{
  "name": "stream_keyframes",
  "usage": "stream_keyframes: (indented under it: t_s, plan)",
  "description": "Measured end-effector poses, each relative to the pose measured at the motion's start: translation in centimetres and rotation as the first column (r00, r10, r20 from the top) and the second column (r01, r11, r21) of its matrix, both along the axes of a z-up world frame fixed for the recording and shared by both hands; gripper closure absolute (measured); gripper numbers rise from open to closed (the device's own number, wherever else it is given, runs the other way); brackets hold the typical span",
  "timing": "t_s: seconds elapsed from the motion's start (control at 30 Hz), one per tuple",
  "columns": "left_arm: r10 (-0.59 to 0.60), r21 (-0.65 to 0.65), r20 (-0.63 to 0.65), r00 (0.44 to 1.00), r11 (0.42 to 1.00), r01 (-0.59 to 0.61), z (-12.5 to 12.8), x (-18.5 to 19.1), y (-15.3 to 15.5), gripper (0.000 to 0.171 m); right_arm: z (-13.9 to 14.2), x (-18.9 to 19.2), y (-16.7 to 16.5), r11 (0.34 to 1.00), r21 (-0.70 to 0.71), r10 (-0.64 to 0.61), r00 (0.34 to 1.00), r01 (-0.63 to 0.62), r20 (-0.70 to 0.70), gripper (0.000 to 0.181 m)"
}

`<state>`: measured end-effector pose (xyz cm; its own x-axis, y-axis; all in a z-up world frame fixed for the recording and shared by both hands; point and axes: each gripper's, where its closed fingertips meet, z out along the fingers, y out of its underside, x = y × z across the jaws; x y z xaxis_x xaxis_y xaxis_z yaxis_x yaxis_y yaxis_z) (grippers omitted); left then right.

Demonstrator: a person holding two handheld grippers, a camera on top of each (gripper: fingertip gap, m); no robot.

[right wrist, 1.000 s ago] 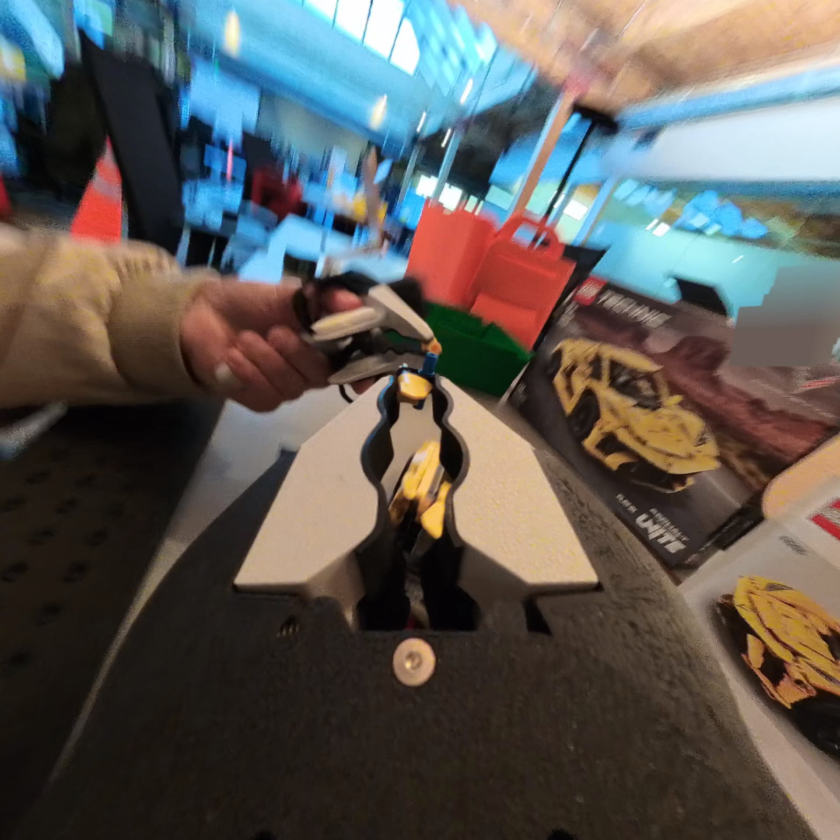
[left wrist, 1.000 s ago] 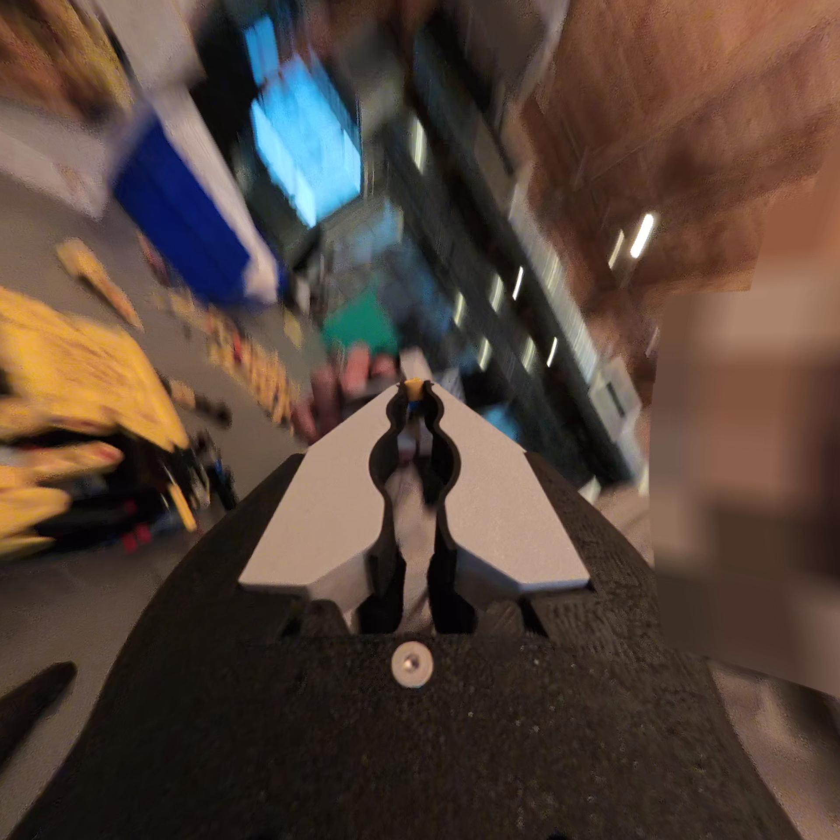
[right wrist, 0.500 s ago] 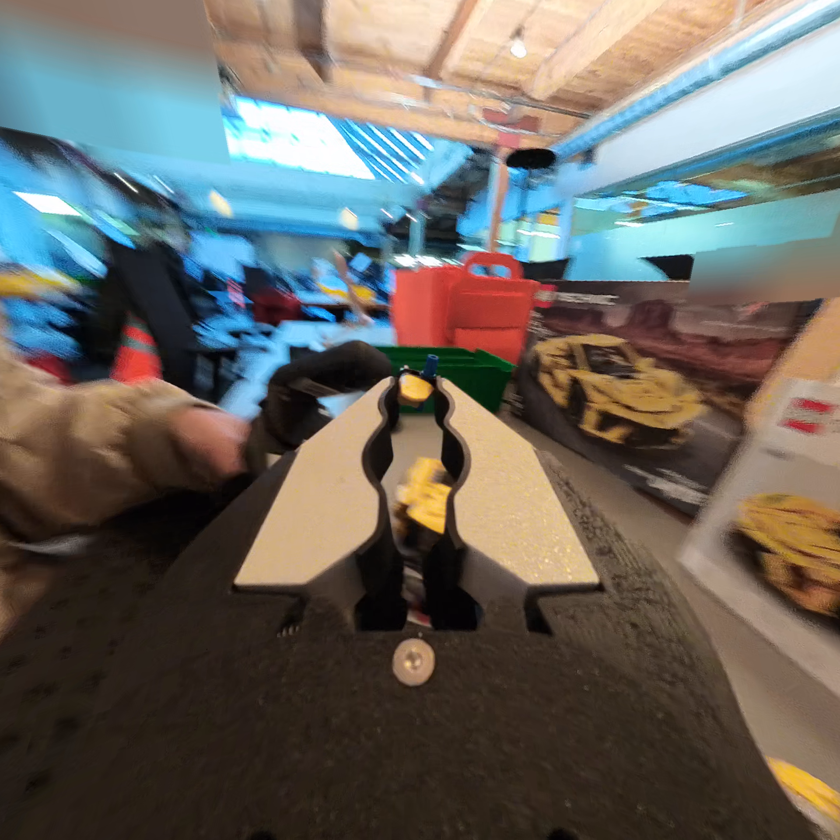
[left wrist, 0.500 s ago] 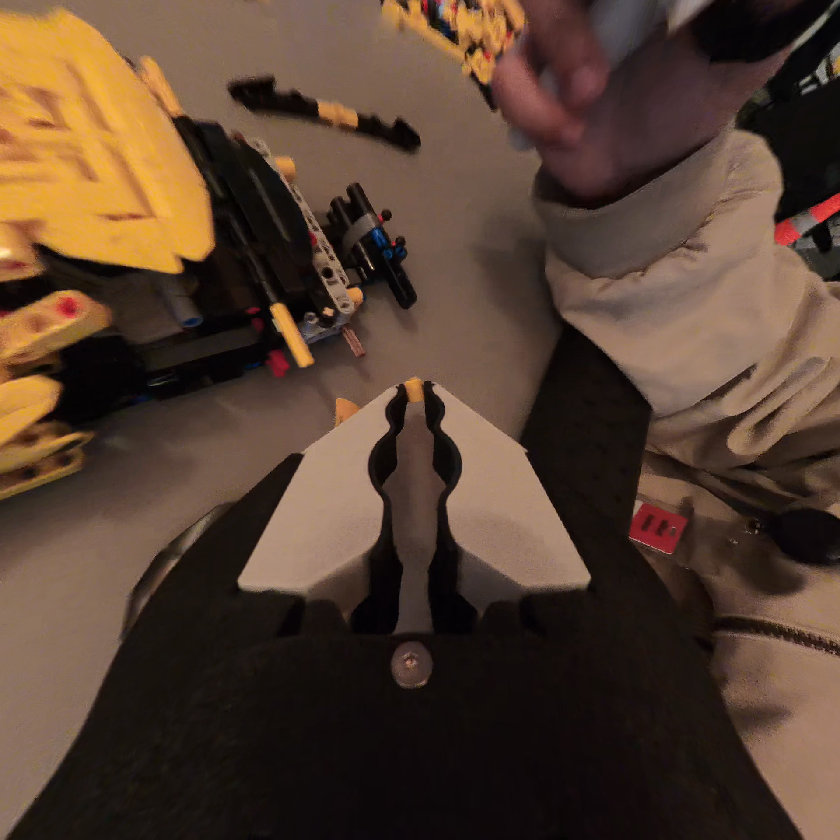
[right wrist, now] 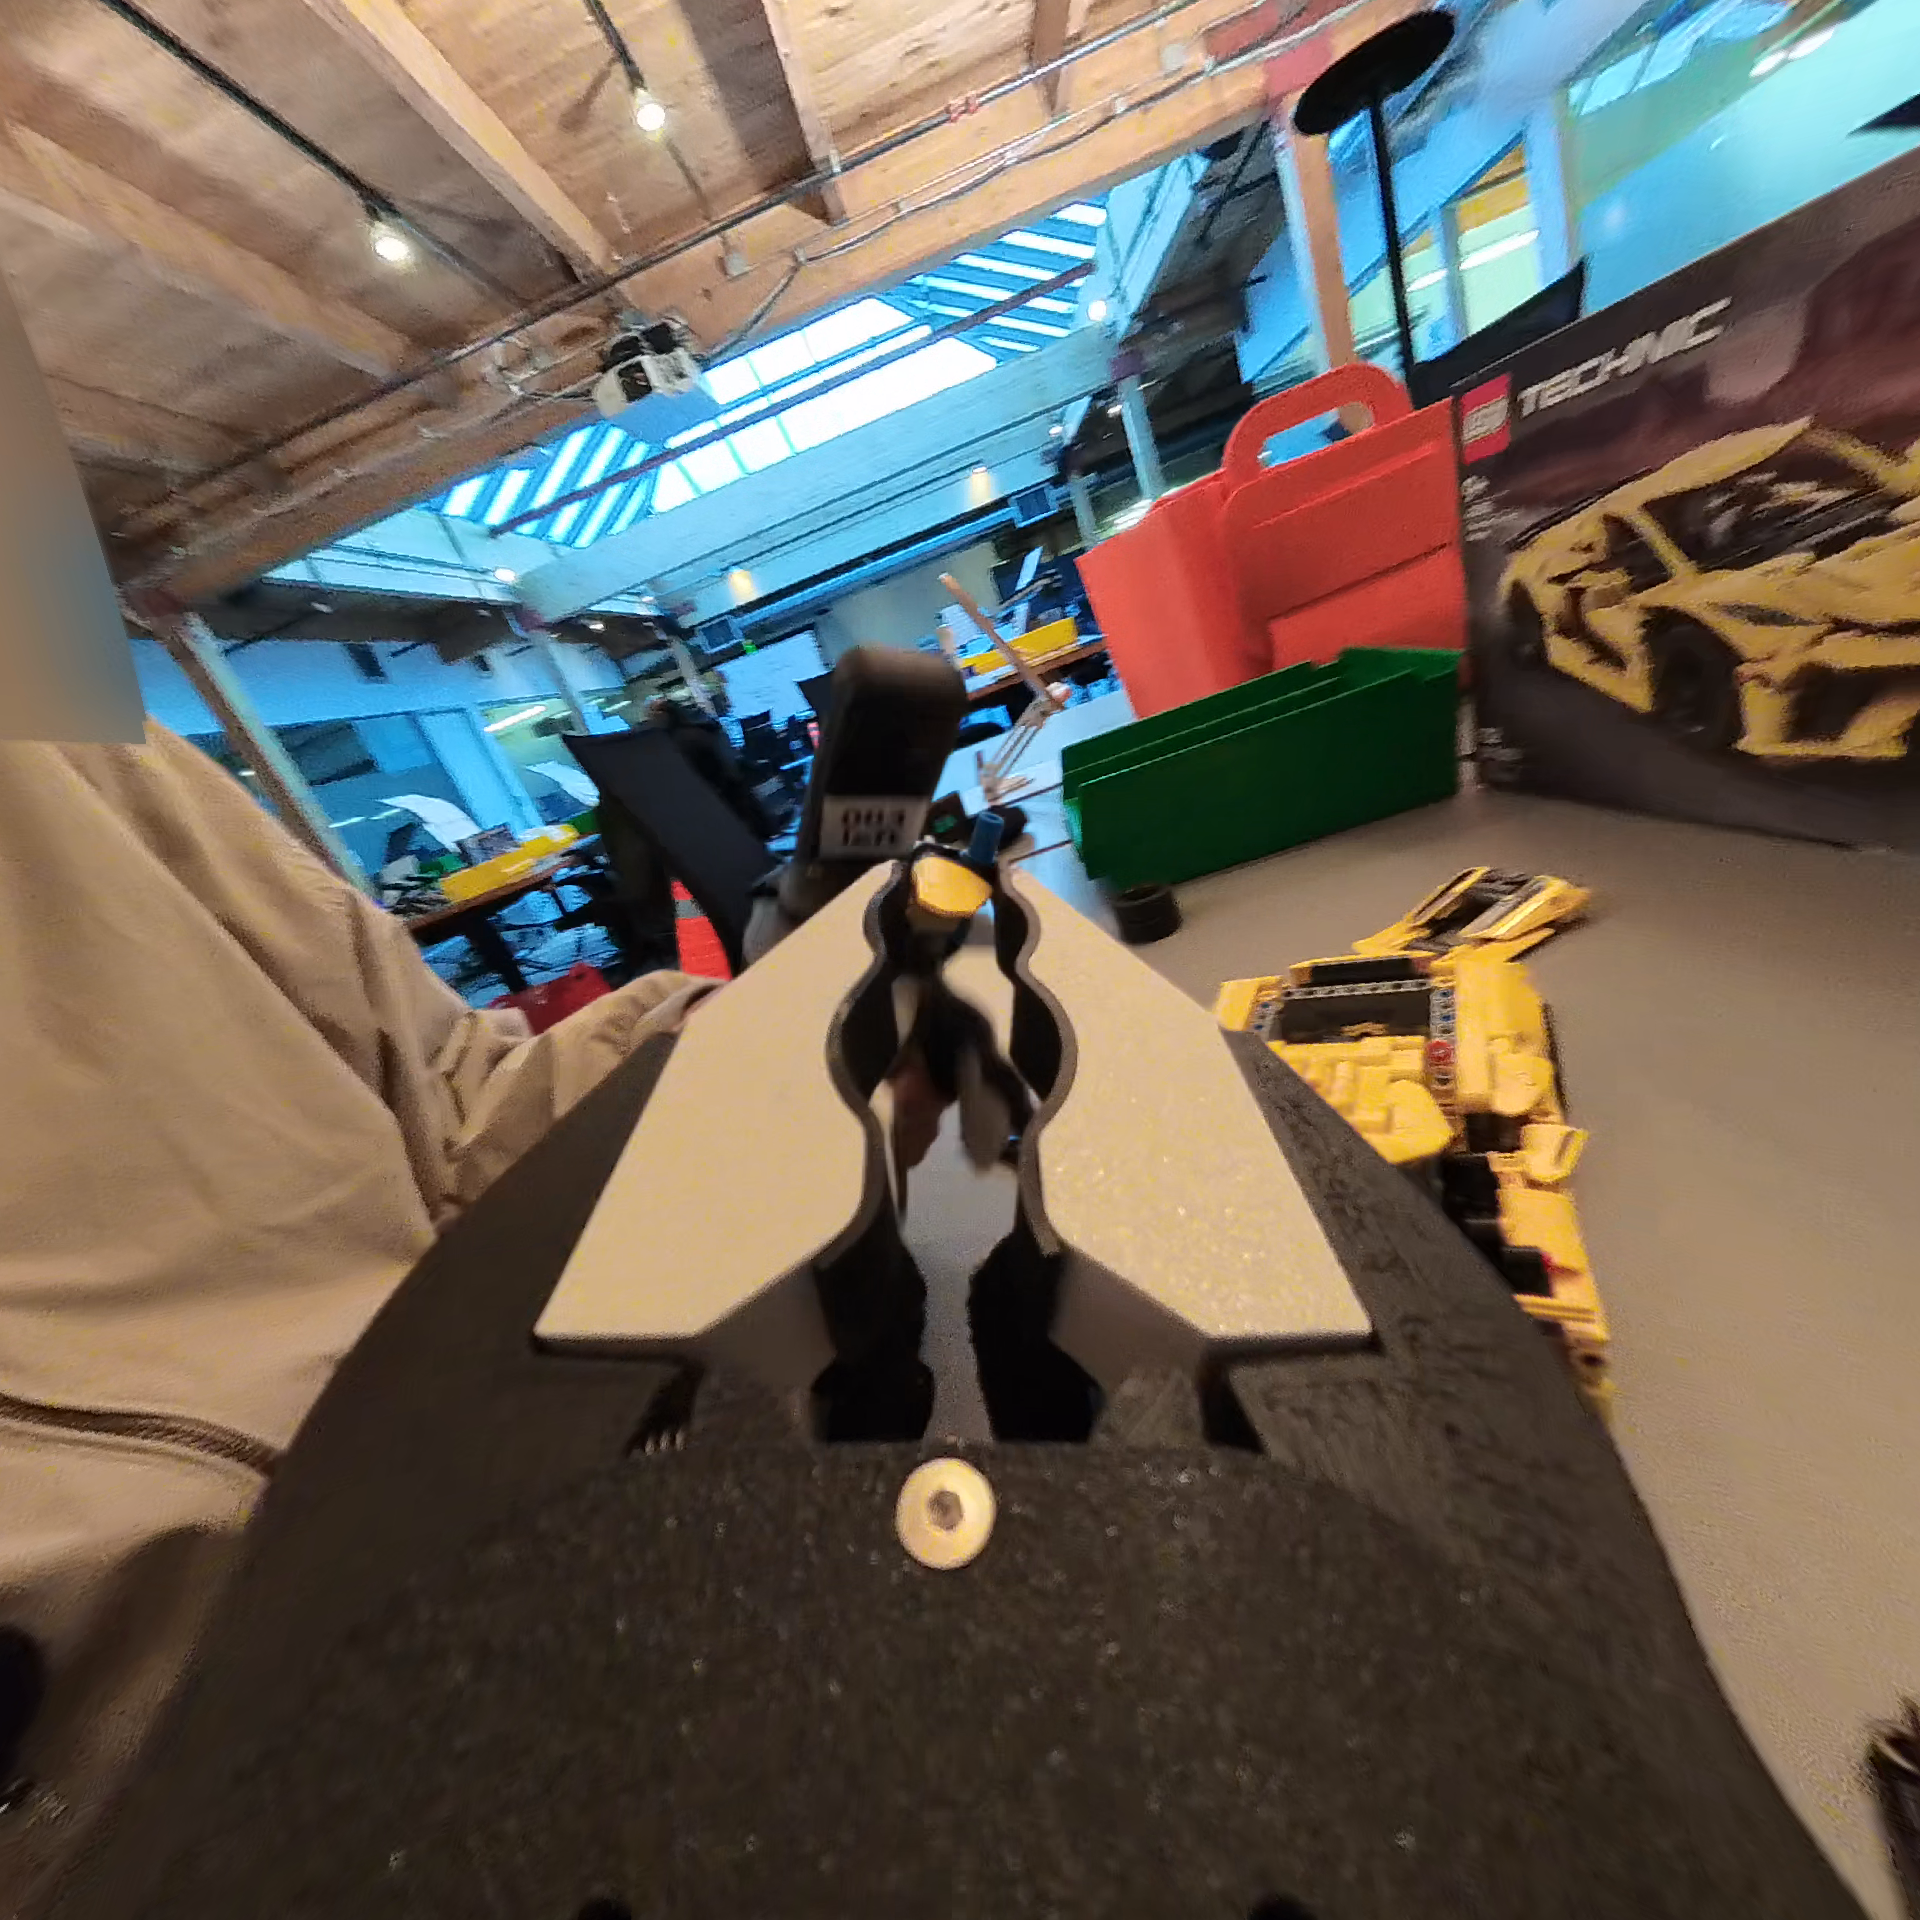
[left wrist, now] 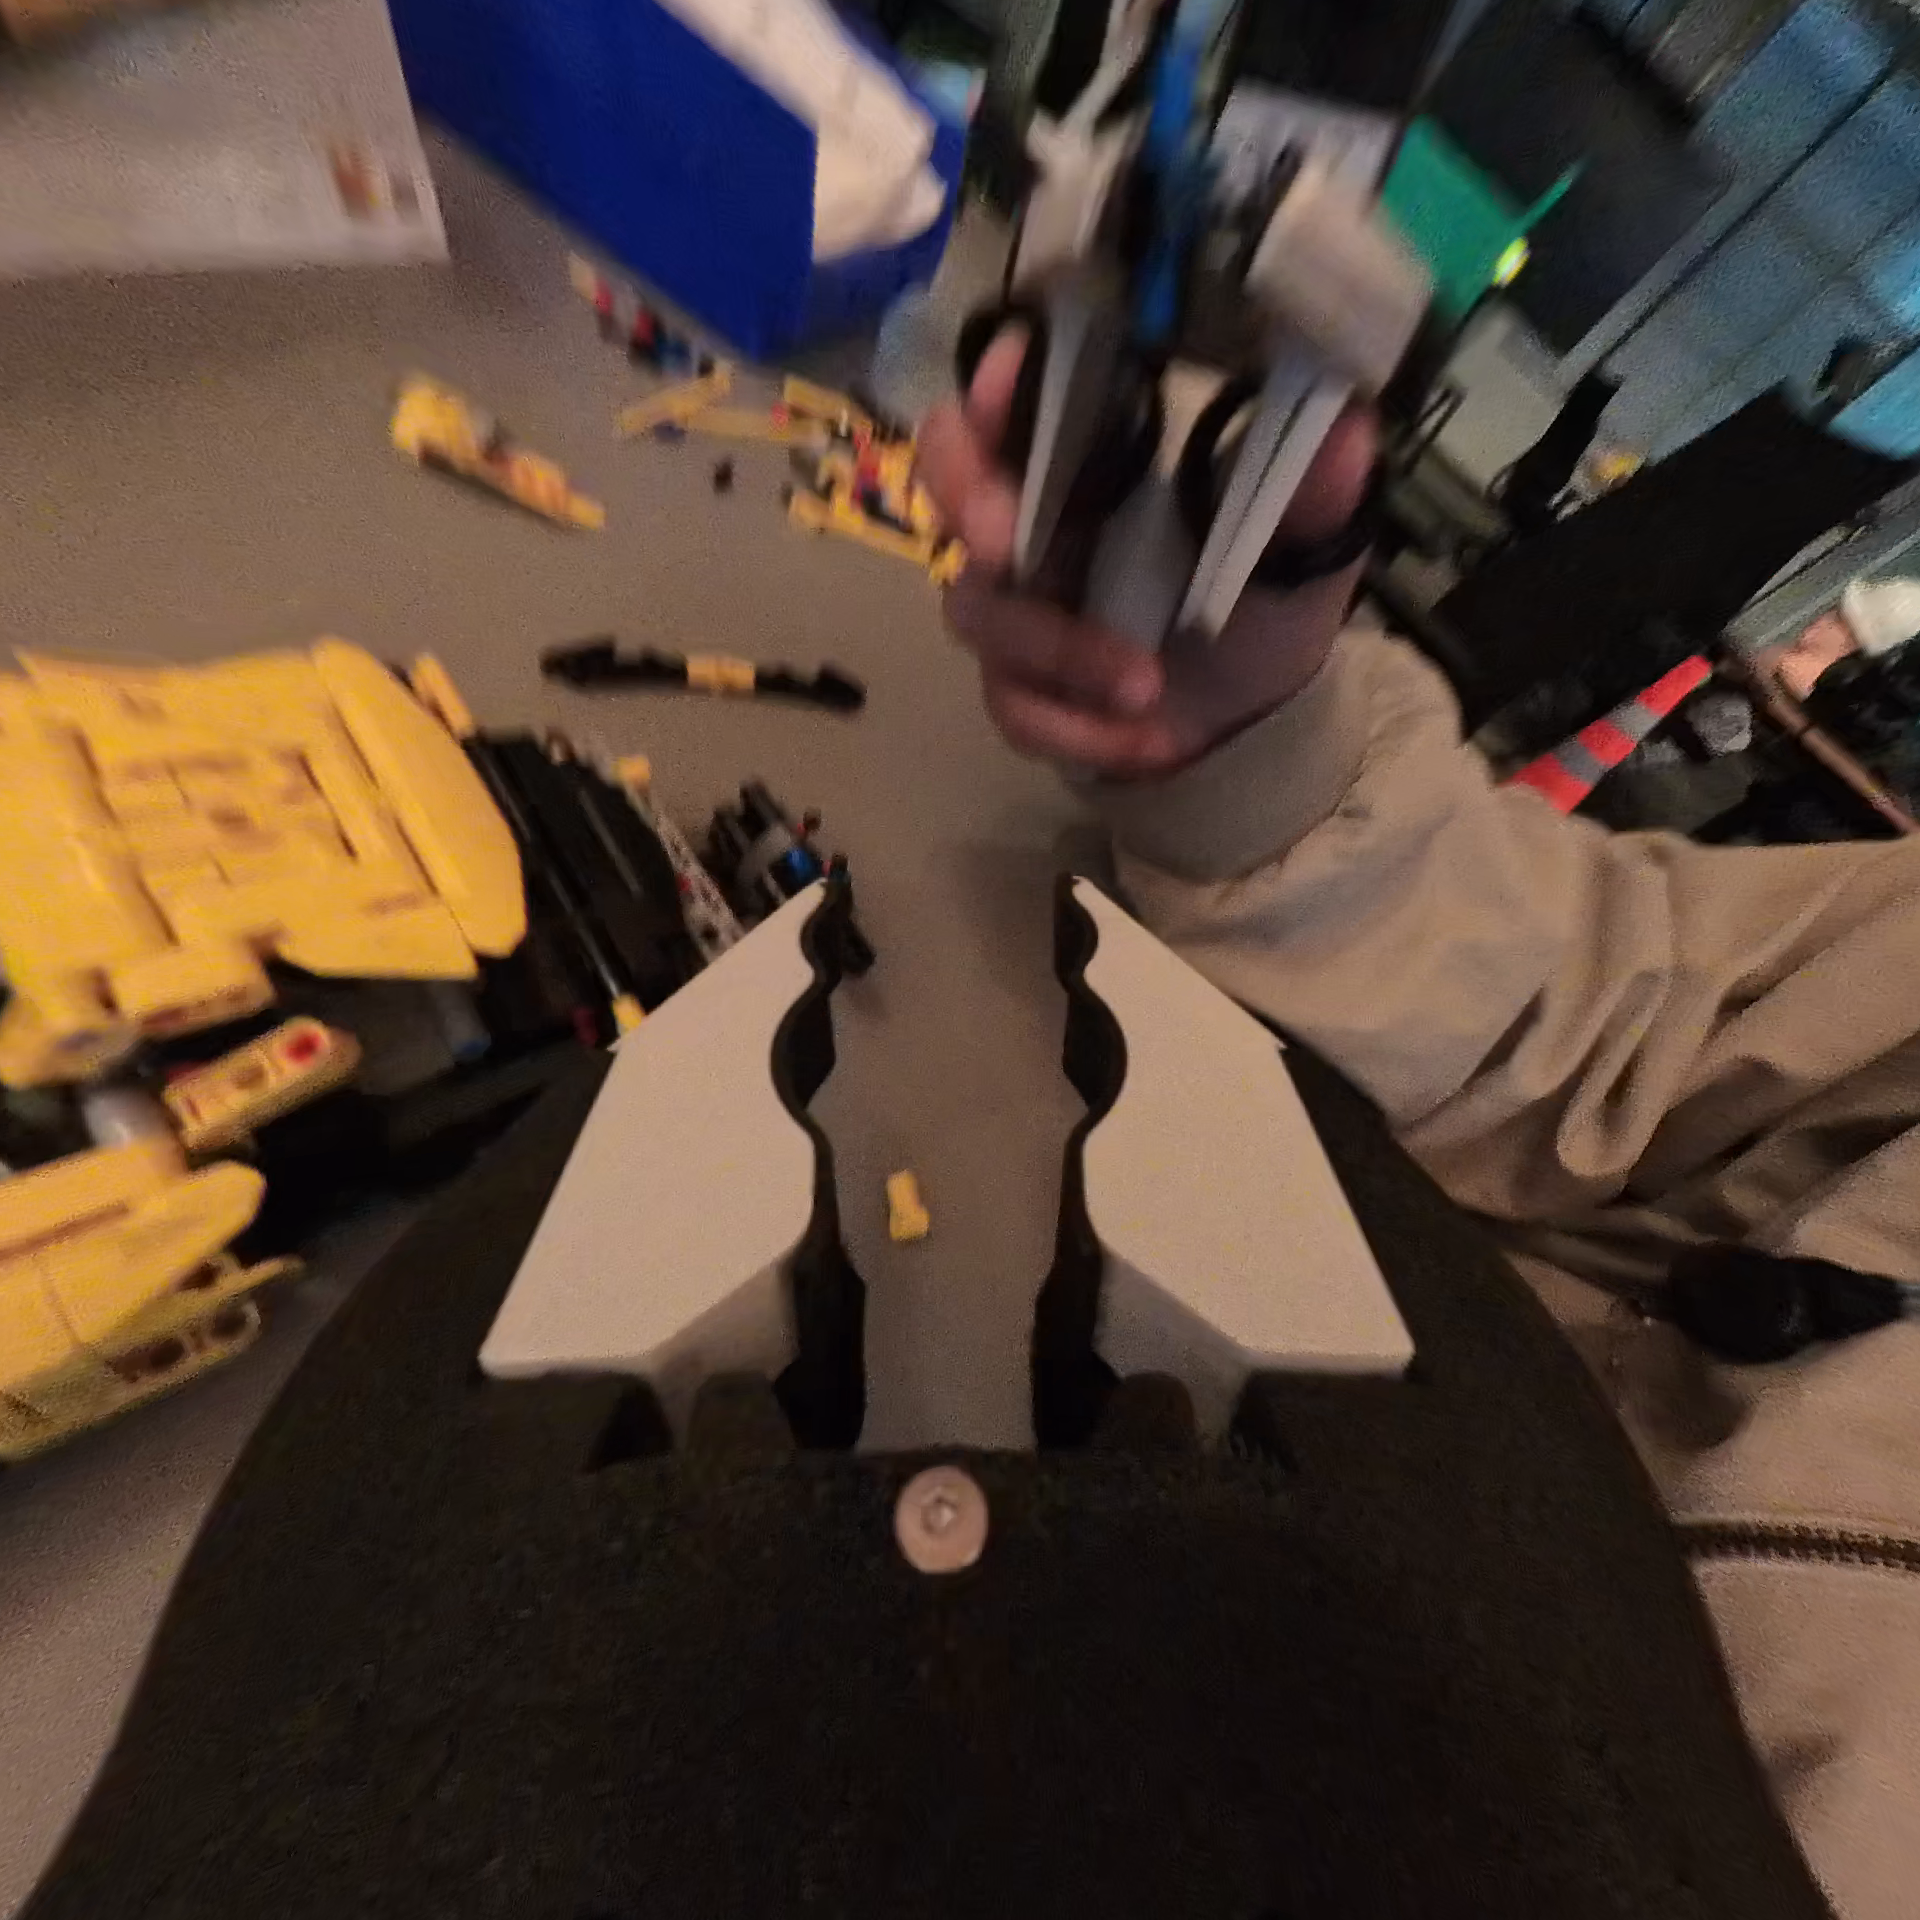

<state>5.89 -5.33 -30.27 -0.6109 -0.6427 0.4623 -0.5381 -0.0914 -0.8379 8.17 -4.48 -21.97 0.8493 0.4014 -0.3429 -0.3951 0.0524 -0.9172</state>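
Left wrist view: we find the left gripper (left wrist: 945, 904) with its jaws spread wide and nothing between them. A small yellow piece (left wrist: 906, 1205) lies loose on the grey table (left wrist: 260, 499), seen through the gap between the fingers and touching neither. To the left sits a partly built yellow and black model car (left wrist: 260, 883); a black strip with a yellow middle (left wrist: 707, 673) lies beyond it, and scattered yellow parts (left wrist: 831, 457) lie farther off near a blue box (left wrist: 623, 135). Ahead, a hand (left wrist: 1091, 644) in a beige sleeve holds the other gripper (blurred).

Right wrist view: we record the right gripper (right wrist: 951, 883) closed on a small yellow part with a blue pin (right wrist: 948, 888), pinched at the fingertips. The model car (right wrist: 1434, 1060) lies to the right on the table (right wrist: 1714, 1143). Behind it stand a green bin (right wrist: 1268, 769), a red case (right wrist: 1299, 551) and a printed carton showing a yellow car (right wrist: 1704, 582). A small black ring (right wrist: 1148, 912) rests near the bin.
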Motion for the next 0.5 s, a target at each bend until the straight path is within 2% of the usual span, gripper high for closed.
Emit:
stream_keyframes:
  t_s: [0.07, 0.1, 0.17, 0.27, 0.3, 0.33, 0.4, 0.5]
  plan:
    - [0.031, -0.082, 0.271, 0.962, 0.997, -0.009, 5.5, 0.3, 1.0, 0.136, 0.1, -0.7, 0.0, 0.999, 0.002, 0.043, 0.999, -0.043, -0.012, 0.168]
    - [0.027, -0.045, 0.395, 0.918, 0.999, -0.01, 7.4, 0.1, 1.3, 0.147, 0.0, -1.0, 0.0, 0.997, -0.007, 0.075, 0.997, -0.076, -0.031, 0.167]
    - [-0.04, 0.161, 0.567, 0.823, 0.985, -0.063, 8.6, -0.2, 1.4, 0.156, -0.1, -1.8, 0.0, 0.986, -0.017, 0.161, 0.981, -0.164, -0.108, 0.167]
    - [-0.105, 0.36, 0.742, 0.663, 0.895, -0.262, 9.6, -0.1, 2.0, 0.166, 0.4, -2.7, -0.3, 0.959, 0.003, 0.276, 0.932, -0.283, -0.236, 0.167]
    - [-0.136, 0.411, 0.78, 0.61, 0.848, -0.335, 9.9, 0.0, 2.4, 0.167, 0.3, -3.0, -0.4, 0.945, -0.003, 0.314, 0.908, -0.328, -0.276, 0.167]
    - [-0.217, 0.485, 0.779, 0.588, 0.802, -0.348, 9.4, -0.1, 2.1, 0.167, 0.1, -3.2, -0.3, 0.933, -0.016, 0.337, 0.89, -0.359, -0.308, 0.167]
    - [-0.368, 0.645, 0.685, 0.629, 0.707, -0.29, 7.4, 0.1, 1.4, 0.162, 0.0, -3.2, -0.3, 0.921, -0.011, 0.361, 0.862, -0.39, -0.355, 0.168]
    - [-0.481, 0.721, 0.631, 0.609, 0.655, -0.229, 6.5, -0.2, 0.4, 0.155, 0.0, -3.2, -0.5, 0.908, -0.005, 0.386, 0.84, -0.419, -0.383, 0.167]
